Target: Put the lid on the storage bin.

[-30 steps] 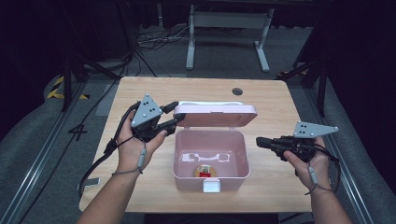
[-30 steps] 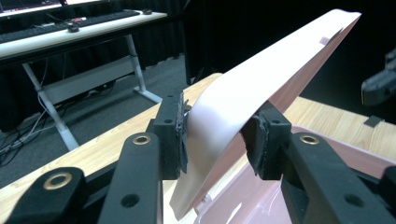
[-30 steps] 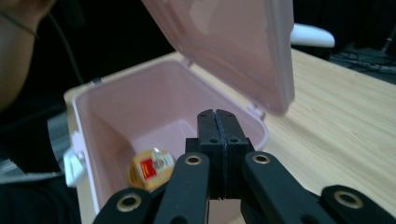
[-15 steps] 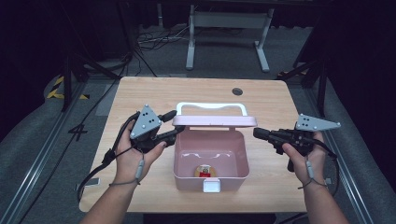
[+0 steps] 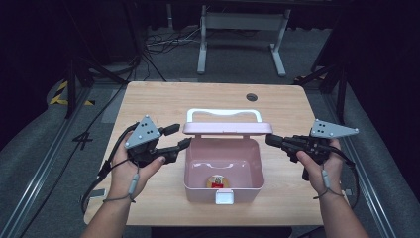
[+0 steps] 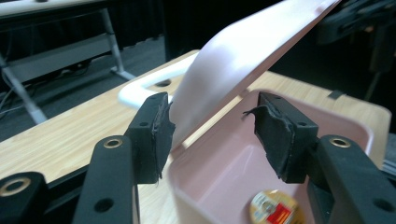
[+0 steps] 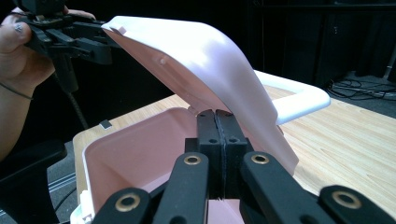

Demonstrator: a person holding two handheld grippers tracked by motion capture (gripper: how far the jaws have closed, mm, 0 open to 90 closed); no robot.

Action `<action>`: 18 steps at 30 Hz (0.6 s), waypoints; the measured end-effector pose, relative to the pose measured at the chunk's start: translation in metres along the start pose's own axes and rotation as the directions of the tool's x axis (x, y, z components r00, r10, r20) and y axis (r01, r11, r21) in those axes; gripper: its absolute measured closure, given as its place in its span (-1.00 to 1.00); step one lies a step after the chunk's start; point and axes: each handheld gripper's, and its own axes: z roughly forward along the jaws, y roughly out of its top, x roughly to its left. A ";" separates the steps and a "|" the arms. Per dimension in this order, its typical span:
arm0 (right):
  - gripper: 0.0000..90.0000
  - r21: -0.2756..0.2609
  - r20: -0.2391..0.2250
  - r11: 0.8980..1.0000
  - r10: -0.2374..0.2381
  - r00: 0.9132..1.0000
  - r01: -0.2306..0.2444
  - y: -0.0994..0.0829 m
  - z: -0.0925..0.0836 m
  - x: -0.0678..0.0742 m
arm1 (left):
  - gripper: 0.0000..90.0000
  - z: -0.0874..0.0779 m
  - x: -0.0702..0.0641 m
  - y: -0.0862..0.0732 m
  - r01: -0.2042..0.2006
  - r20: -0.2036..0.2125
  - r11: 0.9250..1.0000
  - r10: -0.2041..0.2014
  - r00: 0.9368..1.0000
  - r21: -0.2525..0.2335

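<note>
Spread wide on the left gripper (image 5: pixel 177 137), pressed together on the right gripper (image 5: pixel 270 139), with nothing pinched by either.

High view: a pink box (image 5: pixel 223 168) near the middle of a wooden table (image 5: pixel 163 101), toward the person's edge. Lid (image 5: pixel 227 128) raised on its back hinge and seen almost edge-on, a white handle (image 5: pixel 224 113) along its far side. Inside, on the box floor toward the front wall, a small round item with a red and gold label (image 5: pixel 216 181); too small to tell more. White latch (image 5: pixel 224 198) at the middle of the front wall. Left hand (image 5: pixel 132 166) beside the box's left wall, its gripper pointed at the lid's left end, one tip close to the box's back-left corner. Right hand (image 5: pixel 319 161) off the box's right side, its gripper aimed at the lid's right end, tip at the lid's corner; cannot tell whether touching. Grey three-cornered plate atop each gripper.

Left gripper view: two black fingers (image 6: pixel 153 130) held well apart, astride the box's near rim and the edge of the tilted lid (image 6: pixel 243 56), gripping neither. White handle (image 6: pixel 140 88) lying past the left finger. Round labelled item (image 6: pixel 273 210) down in the box (image 6: pixel 219 186).

Right gripper view: black fingers (image 7: pixel 208 140) shut flat on one another, tips up against the underside of the tilted lid (image 7: pixel 205 65), above the box's rim. White handle (image 7: pixel 299 100) at right over the tabletop (image 7: pixel 355 140). Other hand and gripper (image 7: pixel 70 39) at upper left, by the lid's far corner.
</note>
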 end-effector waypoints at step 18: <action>1.00 0.042 0.003 0.999 -0.015 1.000 0.015 -0.002 -0.003 0.007 | -0.02 -0.011 0.053 -0.028 0.033 -0.154 0.999 -0.026 0.988 0.040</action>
